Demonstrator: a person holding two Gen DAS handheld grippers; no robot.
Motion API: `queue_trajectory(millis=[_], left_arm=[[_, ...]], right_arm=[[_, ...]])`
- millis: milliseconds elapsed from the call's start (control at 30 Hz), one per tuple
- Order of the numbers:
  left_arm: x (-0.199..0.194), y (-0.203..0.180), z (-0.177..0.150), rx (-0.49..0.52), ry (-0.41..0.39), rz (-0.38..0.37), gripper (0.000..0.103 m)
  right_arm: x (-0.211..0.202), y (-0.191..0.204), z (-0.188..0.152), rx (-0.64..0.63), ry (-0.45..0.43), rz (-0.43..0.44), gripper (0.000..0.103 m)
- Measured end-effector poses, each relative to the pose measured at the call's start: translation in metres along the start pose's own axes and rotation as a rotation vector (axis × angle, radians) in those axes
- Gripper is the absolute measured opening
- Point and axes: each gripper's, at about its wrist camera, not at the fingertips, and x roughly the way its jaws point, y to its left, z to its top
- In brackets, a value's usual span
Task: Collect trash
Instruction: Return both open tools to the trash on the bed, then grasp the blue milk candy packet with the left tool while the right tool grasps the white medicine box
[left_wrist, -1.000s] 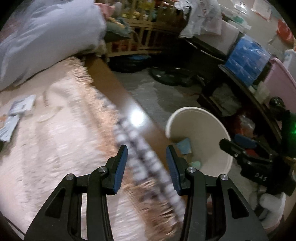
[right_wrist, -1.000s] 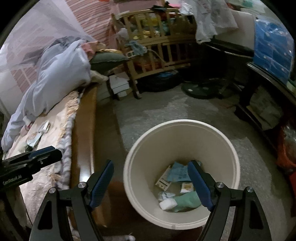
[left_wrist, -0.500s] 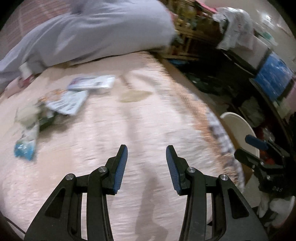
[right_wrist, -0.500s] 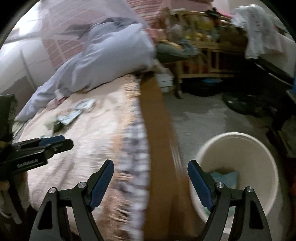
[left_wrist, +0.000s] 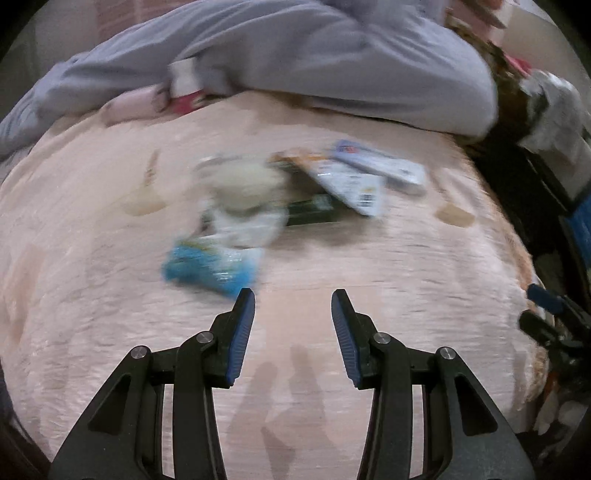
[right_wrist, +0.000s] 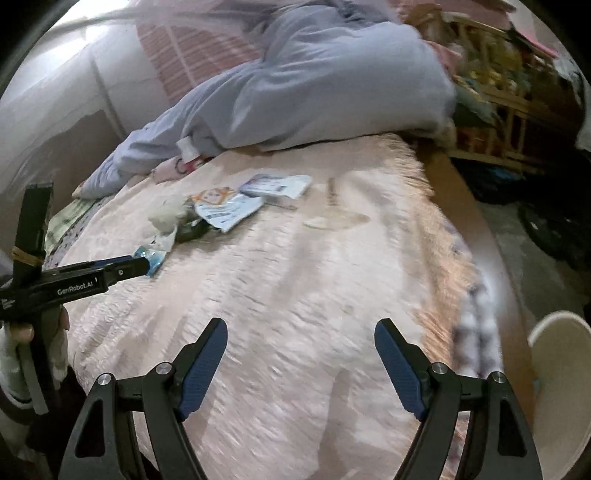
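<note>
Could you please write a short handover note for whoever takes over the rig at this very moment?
Left hand-held gripper: open, nothing between its fingers, over the pink blanket just short of the blue wrapper.
Right hand-held gripper: open wider, also without a load, nearer the bed's edge.
Trash pile on the blanket: blue wrapper, crumpled tissue, dark green packet, white printed pouch, flat box.
White bucket: on the floor beside the bed; contents out of sight.
Left to do: pick up the whole pile and bin it.

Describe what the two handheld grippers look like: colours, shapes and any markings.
Both the left gripper and the right gripper have black angular frames, silver screws and blue ribbed pads. Seen from the right camera, the left one bears white "GenRobot.AI" lettering, with a yellow rubber band around an upright black bar.
</note>
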Motion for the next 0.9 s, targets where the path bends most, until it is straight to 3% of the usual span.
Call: queue_trajectory(millis=[233, 600, 900], left_arm=[[0.012, 0.056, 0.004, -0.098, 0.021, 0.002, 0.041], [0.042, 0.064, 0.020, -0.132, 0.030, -0.037, 0.047], [0.066, 0.069, 0.031, -0.182, 0.039, -0.055, 0.050]], right_arm=[[0.027, 0.020, 0.023, -0.018, 0.015, 0.055, 0.080], [0.070, 0.036, 0.037, -0.020, 0.065, 0.094, 0.080], [0.081, 0.043, 0.040, -0.027, 0.076, 0.111, 0.080]])
